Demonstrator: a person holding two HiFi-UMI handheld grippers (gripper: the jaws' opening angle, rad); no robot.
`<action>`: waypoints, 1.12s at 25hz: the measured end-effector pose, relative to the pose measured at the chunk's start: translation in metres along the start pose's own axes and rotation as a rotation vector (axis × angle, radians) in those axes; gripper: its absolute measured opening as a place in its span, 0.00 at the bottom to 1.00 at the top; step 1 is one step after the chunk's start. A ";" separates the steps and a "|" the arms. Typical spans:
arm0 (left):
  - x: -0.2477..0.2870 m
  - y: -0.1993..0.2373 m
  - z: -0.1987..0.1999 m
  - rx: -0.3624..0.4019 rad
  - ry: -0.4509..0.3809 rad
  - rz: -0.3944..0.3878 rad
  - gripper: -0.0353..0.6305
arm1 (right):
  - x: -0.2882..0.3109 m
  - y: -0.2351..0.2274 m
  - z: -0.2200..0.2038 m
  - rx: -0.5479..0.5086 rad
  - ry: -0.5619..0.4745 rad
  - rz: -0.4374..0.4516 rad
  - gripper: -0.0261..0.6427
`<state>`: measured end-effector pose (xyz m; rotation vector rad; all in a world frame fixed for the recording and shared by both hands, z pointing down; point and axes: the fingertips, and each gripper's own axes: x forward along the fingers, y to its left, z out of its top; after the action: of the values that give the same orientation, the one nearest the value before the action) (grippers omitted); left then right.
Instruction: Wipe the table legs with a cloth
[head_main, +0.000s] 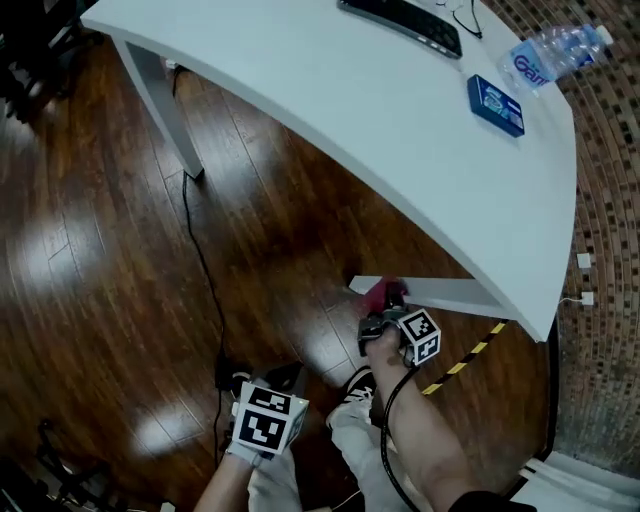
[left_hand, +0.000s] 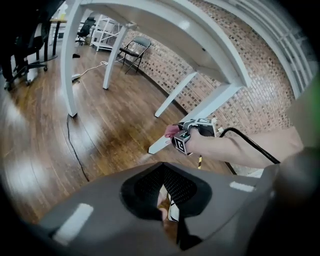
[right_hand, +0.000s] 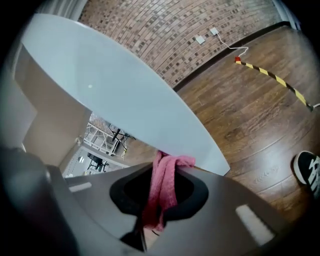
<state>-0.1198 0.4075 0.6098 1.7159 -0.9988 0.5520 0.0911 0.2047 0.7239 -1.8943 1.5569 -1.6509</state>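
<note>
- the right gripper (right_hand: 159, 212) has its jaws clamped on a pink cloth (right_hand: 162, 190); the cloth hangs bunched in a loose strip between them, with its top fold spilling over the jaw edge.
- just ahead of those jaws, the cloth's top presses against the slanted white table leg (right_hand: 125, 100), near the leg's lower end by the floor.
- in the head view the right gripper (head_main: 386, 310) sits close under the table top's (head_main: 350, 90) edge, with the cloth (head_main: 384, 293) a small pink lump on the leg (head_main: 445, 292).
- the left gripper (left_hand: 167, 212) has its jaws drawn together on nothing; it hangs back, low and well apart from the leg, pointing toward the right gripper.
- just behind the right gripper, a black-and-white shoe (right_hand: 307, 170) stands on the wooden floor (head_main: 90, 260).
- above and beyond it, on the table top: a clear water bottle (head_main: 555, 50) lying on its side, how full i cannot tell, and a closed blue box (head_main: 495, 105), contents not visible.
</note>
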 end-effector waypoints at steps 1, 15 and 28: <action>-0.012 -0.008 0.006 0.009 0.001 -0.009 0.05 | -0.011 0.013 0.006 -0.003 -0.006 -0.002 0.10; -0.199 -0.095 0.078 0.180 0.066 -0.056 0.05 | -0.185 0.163 0.090 -0.480 -0.064 -0.165 0.10; -0.297 -0.037 0.131 0.066 0.045 0.042 0.05 | -0.209 0.232 0.105 -0.754 -0.126 -0.422 0.10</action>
<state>-0.2648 0.3972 0.3177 1.7360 -0.9968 0.6541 0.0793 0.2168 0.3953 -2.7916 2.0106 -1.0844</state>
